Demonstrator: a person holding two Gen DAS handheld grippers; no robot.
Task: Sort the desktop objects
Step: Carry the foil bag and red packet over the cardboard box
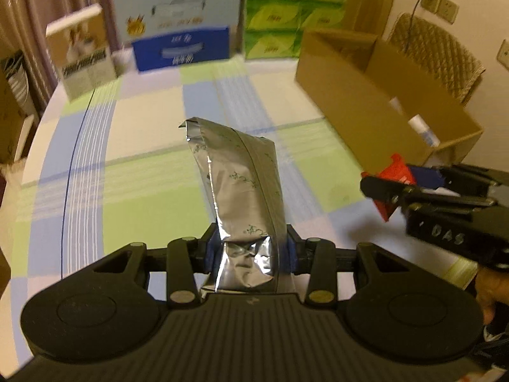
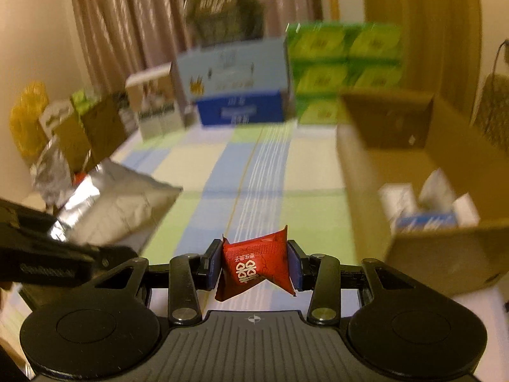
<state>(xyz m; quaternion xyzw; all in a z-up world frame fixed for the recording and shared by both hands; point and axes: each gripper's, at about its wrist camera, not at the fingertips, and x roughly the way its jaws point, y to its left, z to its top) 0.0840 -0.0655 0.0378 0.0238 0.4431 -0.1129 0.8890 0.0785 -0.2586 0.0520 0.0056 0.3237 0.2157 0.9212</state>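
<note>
Two hand-held claws hang above a surface (image 1: 149, 172) covered in a checked cloth of pale green, blue and cream.

The left claw (image 1: 251, 248) is clamped on the lower end of a tall, crinkled silver foil pouch (image 1: 237, 178) printed with faint green scrollwork. The pouch stands nearly upright between the blue pads, its folded top leaning slightly left, and it is lifted clear of the cloth.

The right claw (image 2: 256, 265) is clamped on a small red plastic sachet (image 2: 254, 264) with white characters, pinched at both sides and also held off the surface. From the left camera, this claw enters at the right edge, just in front of an open brown cardboard box (image 1: 366, 102).

That box sits on the right side of the surface. Inside it lie what seem to be white and blue packets (image 2: 426, 210), too blurred to identify.

Along the far edge stand a blue-and-white carton (image 1: 181, 22), stacked green tissue packs (image 1: 286, 12) and a smaller tan box (image 1: 82, 51).
</note>
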